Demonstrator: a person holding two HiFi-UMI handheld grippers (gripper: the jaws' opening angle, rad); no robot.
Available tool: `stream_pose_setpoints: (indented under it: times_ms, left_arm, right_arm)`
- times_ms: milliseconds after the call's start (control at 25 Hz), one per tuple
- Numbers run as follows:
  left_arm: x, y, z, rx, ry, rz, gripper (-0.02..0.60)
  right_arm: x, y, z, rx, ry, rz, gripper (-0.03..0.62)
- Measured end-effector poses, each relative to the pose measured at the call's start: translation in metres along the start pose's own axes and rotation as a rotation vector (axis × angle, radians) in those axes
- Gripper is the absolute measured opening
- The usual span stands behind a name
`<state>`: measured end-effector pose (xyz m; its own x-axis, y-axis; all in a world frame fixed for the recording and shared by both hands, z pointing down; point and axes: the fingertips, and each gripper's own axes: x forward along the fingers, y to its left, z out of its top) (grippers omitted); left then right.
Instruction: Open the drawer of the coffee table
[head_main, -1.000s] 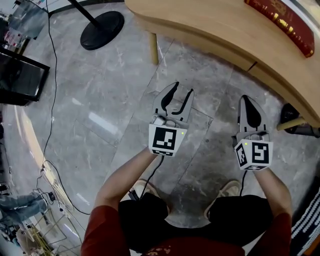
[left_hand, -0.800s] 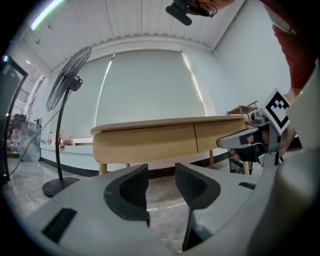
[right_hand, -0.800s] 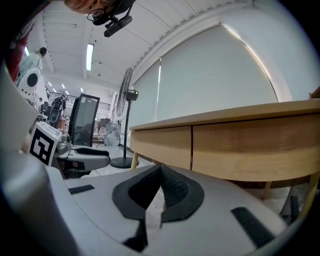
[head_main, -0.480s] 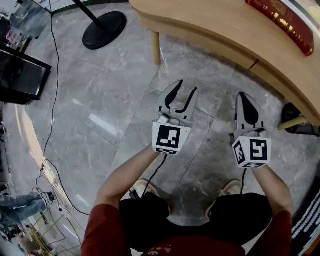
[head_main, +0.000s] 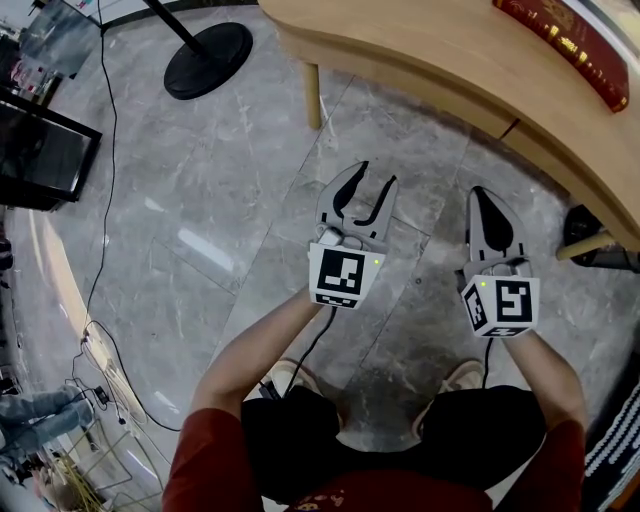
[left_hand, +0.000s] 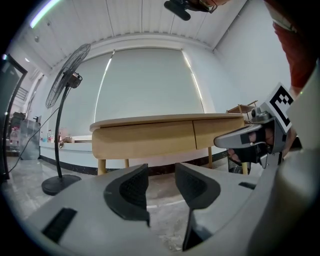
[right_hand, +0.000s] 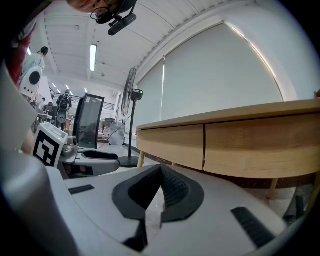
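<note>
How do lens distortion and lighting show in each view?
Head view: fisheye bows the floor seams; a pale glare patch lies there. Left gripper view: black vignetted corners, bright blind behind the coffee table. Right gripper view: same vignette, bright ceiling light.

In the head view the coffee table (head_main: 430, 50) runs off the top and right edges. Its drawer fronts (head_main: 420, 88) show only as a narrow band under the top. The flat red thing (head_main: 575, 45) on it is cut by the same corner, and its gold print is too small to read. Of the fan (head_main: 205, 58) only base and pole show. A dark thing (head_main: 580, 228) under the table's edge, perhaps a bag, is mostly hidden. In the left gripper view the right gripper (left_hand: 220, 141) covers the table's right end.
</note>
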<state>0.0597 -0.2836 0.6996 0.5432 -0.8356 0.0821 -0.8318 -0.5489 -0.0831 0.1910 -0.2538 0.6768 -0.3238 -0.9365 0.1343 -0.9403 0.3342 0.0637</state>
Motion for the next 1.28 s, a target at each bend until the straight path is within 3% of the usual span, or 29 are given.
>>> stream_pose_setpoints:
  times_ms: [440,600,840,1280]
  left_arm:
    - [0.025,-0.001,-0.012,-0.050,0.020,-0.012,0.167]
    - [0.041,0.004,-0.011,-0.128,0.005,-0.016,0.167]
    - [0.064,0.017,-0.006,-0.312,-0.032,-0.033,0.167]
    - [0.111,0.026,-0.003,-0.828,-0.149,-0.172,0.168]
  right_arm:
    - [0.007,-0.002,-0.004,0.025,0.011,0.006,-0.003]
    - [0.011,-0.003,-0.008,0.030,0.015,0.011,-0.003]
    - [0.012,-0.004,-0.014,0.035,0.037,0.016,-0.003]
    - [0.016,-0.012,-0.017,0.030,0.040,0.015,-0.003]
